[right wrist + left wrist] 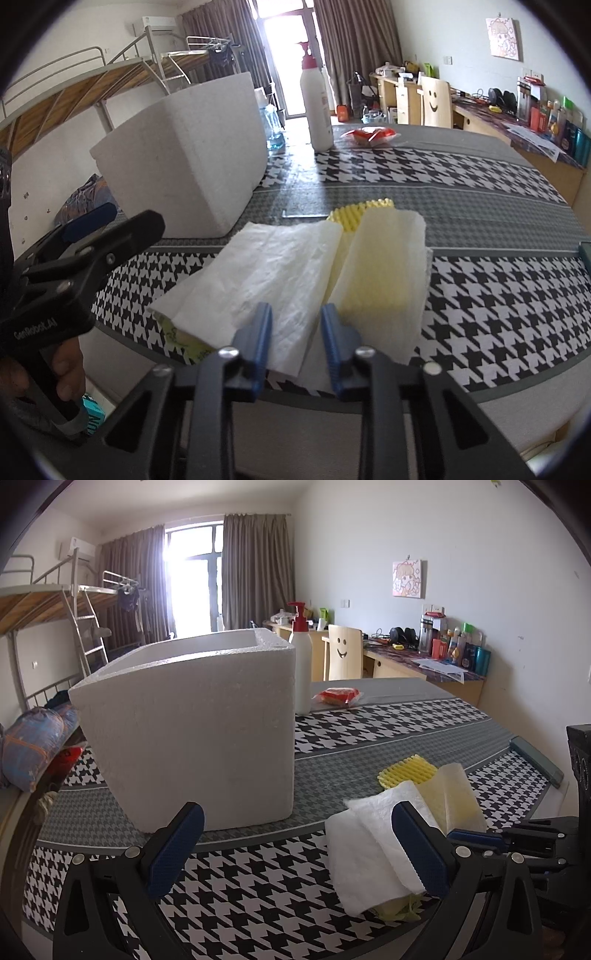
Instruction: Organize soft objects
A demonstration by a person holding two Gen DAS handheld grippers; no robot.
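A white foam box [192, 731] [184, 155] stands open-topped on the houndstooth tablecloth [258, 886]. To its right lie a white paper sheet [365, 853] [266, 266], a yellowish sheet [454, 797] [384, 269] and a yellow ribbed pad [406, 771] [354, 218] partly under them. My left gripper [299, 853] [129, 218] is open wide, with only tablecloth between its fingers and its right finger against the white sheet. My right gripper [295, 332] [476, 836] hovers low over the near ends of both sheets, jaws narrow but apart, the white sheet's edge in the gap.
A white pump bottle with a red top [301, 664] [317, 103] and a red packet [338, 696] [369, 134] sit behind the box. A bunk bed [55, 602] is at the left, a cluttered desk [436, 657] and chair [343, 651] at the back right. A hand [55, 376] holds the left gripper.
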